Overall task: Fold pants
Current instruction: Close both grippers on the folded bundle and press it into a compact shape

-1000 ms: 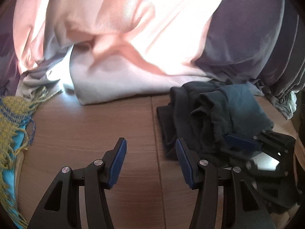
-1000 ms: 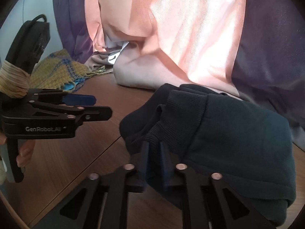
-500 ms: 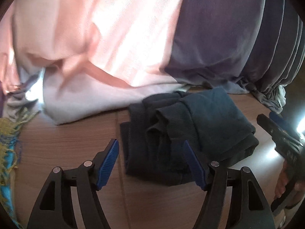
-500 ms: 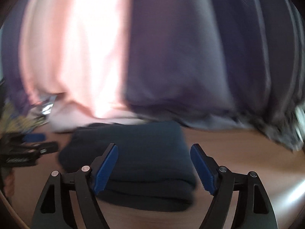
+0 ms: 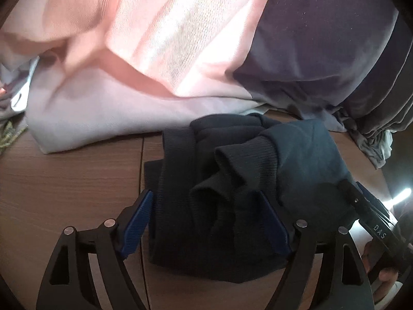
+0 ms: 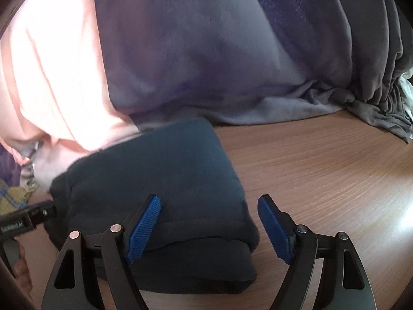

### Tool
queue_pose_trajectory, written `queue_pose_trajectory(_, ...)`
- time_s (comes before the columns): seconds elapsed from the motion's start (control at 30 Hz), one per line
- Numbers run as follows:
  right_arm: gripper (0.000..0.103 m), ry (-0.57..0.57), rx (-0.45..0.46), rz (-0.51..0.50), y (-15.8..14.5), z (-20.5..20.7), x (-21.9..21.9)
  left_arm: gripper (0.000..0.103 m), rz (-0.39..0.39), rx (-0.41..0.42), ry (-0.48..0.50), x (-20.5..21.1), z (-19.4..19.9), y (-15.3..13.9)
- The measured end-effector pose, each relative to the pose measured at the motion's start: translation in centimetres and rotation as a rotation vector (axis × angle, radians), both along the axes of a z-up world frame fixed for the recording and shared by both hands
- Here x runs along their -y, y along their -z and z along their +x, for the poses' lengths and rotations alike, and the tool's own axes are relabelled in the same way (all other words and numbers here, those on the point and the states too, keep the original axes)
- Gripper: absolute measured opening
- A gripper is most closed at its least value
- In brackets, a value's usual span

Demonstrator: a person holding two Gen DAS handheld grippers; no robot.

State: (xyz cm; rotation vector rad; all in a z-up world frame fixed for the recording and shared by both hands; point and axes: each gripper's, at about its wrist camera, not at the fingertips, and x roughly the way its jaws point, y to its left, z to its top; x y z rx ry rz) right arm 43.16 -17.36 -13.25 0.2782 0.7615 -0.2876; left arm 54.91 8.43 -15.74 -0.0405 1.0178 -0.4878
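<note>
The dark teal knit pants, folded into a thick bundle with ribbed cuffs on top, lie on the brown wood-grain counter, their far edge against a heap of cloth. In that heap a pale pink sheer fabric drapes on the left and a purple-grey soft blanket bulges on the right, its gathered hem trailing onto the counter.

In the left wrist view, the left gripper points down at the near left part of the bundle. Its jaws are opening, with the blue ribbed pads standing on either side of the folded cuffs; the cloth sits between them, but the pads do not visibly press on it.

In the right wrist view, the right gripper stands over the bundle's near right corner. Its jaws are wide apart: the left pad is over the dark fabric, the right pad over bare counter just beside the fold, and nothing is clamped.

A scrap of yellow and blue woven cloth shows at the far left edge. Each gripper's black frame shows at the margin of the other's view, with part of a person's fingers behind it.
</note>
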Motion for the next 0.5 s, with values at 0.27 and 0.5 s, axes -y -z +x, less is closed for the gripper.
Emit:
queue_pose_trajectory(0.27,0.079,0.005,-0.029,0.022,0.8,0.9,0.3,0.082,-0.089,-0.077,-0.018,-0.9,0.6,1.8)
queue_pose_trajectory(0.5,0.079,0.015,-0.024,0.028,1.3,1.2,0.2,0.074,-0.132,-0.096,-0.019,-1.2,0.6,2.2)
